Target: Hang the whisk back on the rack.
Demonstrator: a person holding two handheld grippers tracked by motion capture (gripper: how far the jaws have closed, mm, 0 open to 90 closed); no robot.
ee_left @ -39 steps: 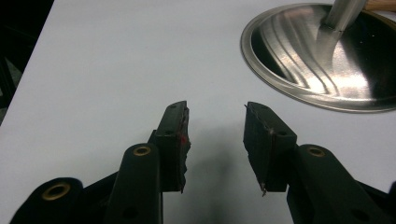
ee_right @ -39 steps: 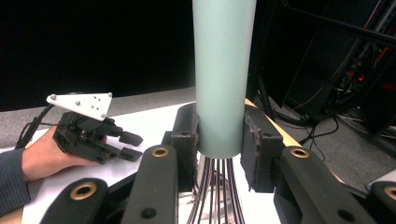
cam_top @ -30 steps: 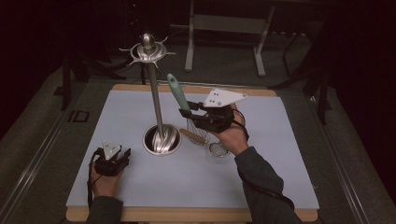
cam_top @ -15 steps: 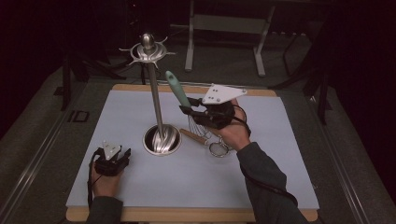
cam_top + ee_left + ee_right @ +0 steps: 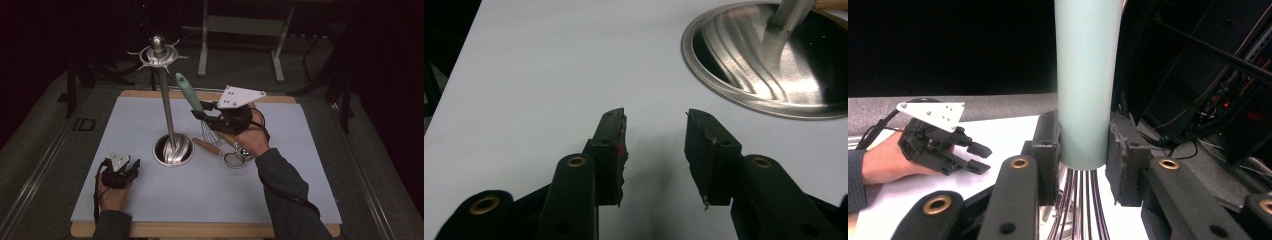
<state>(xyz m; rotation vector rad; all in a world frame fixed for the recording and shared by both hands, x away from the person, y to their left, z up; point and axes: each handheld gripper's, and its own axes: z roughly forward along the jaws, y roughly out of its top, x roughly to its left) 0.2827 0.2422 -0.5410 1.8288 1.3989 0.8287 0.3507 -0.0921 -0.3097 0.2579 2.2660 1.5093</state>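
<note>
A whisk [image 5: 192,98] with a pale green handle [image 5: 1088,80] is lifted off the table, and my right gripper [image 5: 207,116] is shut on the base of that handle, wires [image 5: 1075,210] hanging below the jaws. The handle tilts up toward the steel utensil stand [image 5: 165,102], whose round base [image 5: 774,60] rests on the pale mat [image 5: 150,205]. At the mat's front left rests my left gripper [image 5: 127,170], open with nothing between its jaws [image 5: 655,145]; the same gripper [image 5: 975,157] appears in the right gripper view.
A wooden-handled utensil [image 5: 209,147] and a small round metal strainer [image 5: 233,159] lie on the mat just right of the stand's base. The stand's top ring with hooks [image 5: 159,54] sits high above the table. Dark frames and table legs [image 5: 205,45] stand behind.
My right gripper has shifted the whisk slightly left, toward the stand's pole, with the handle tilting a bit more. The left gripper has stayed put.
</note>
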